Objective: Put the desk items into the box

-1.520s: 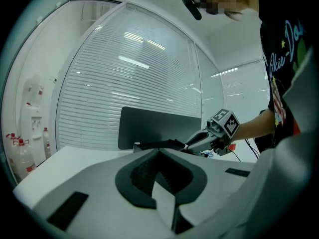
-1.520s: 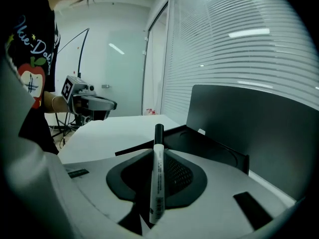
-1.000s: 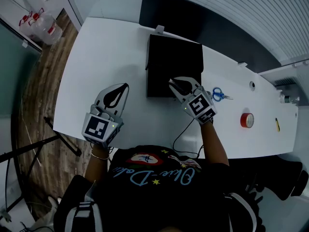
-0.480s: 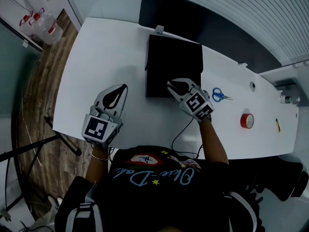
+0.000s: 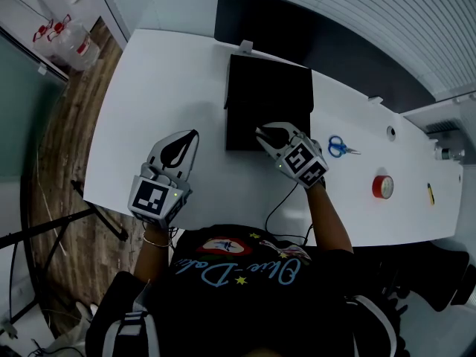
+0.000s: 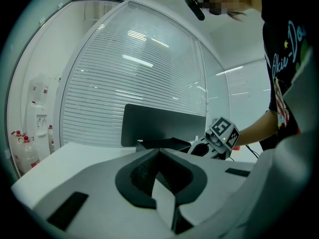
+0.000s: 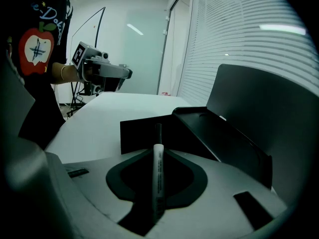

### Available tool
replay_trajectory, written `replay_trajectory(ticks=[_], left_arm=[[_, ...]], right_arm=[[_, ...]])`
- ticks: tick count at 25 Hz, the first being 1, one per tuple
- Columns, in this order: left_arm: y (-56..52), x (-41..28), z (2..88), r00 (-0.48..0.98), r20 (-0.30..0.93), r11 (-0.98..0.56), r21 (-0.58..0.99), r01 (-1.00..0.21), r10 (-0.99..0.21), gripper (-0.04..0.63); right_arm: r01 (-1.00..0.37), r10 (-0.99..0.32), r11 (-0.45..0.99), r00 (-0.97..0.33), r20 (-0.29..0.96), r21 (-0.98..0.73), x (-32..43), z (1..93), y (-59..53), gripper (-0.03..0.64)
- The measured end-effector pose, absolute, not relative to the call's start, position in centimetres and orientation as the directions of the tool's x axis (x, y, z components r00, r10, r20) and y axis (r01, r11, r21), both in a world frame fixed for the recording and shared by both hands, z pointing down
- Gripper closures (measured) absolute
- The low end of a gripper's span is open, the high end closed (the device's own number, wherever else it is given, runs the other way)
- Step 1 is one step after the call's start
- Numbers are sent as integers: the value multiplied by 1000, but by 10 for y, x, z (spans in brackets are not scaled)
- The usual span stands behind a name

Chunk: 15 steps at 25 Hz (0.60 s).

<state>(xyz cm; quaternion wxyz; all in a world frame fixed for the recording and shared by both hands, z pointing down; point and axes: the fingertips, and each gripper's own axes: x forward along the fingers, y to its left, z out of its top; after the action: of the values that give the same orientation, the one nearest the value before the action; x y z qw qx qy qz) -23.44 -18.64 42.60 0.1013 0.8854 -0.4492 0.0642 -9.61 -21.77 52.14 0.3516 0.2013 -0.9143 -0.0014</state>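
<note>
1. On the white desk (image 5: 171,88), towards its far edge, stands one open black box (image 5: 268,95) of rigid card, dark inside; no view shows any contents.
2. The right gripper (image 5: 264,134) is clamped on one white pen (image 7: 157,178) with a dark cap. The jaws stand narrow, pressing the barrel from both sides.
3. The pen's long axis runs along the jaws. Its dark capped end projects past the tips and points away from the person, at the box's near wall.
4. The deciding relation: the box lies directly ahead of the right gripper's tips, on their far side. In the head view those tips overlap the box's near right corner. In my judgement the pen is close to the point of release, though not yet inside the box.
5. The right hand is much the nearer to the box. The left gripper (image 5: 193,134) sits well apart, near and to the left, with its jaws closed tip to tip on nothing.
6. Count of loose items on the desk:
   - one pair of blue-handled scissors (image 5: 338,146), just right of the right gripper;
   - one red tape roll (image 5: 382,187), further right;
   - one small yellow item (image 5: 430,193) near the right end, too small to identify.
7. Totals: one box, one pen held, three items loose, two grippers.
</note>
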Motion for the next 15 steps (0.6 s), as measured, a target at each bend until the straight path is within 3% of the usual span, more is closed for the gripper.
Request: replay_trajectory(ticks=[15], left_arm=[[-185, -229, 420, 592, 190, -579, 124, -806, -784, 594]], right_arm=[[-388, -394, 909, -681, 617, 153, -93, 515, -216, 551]])
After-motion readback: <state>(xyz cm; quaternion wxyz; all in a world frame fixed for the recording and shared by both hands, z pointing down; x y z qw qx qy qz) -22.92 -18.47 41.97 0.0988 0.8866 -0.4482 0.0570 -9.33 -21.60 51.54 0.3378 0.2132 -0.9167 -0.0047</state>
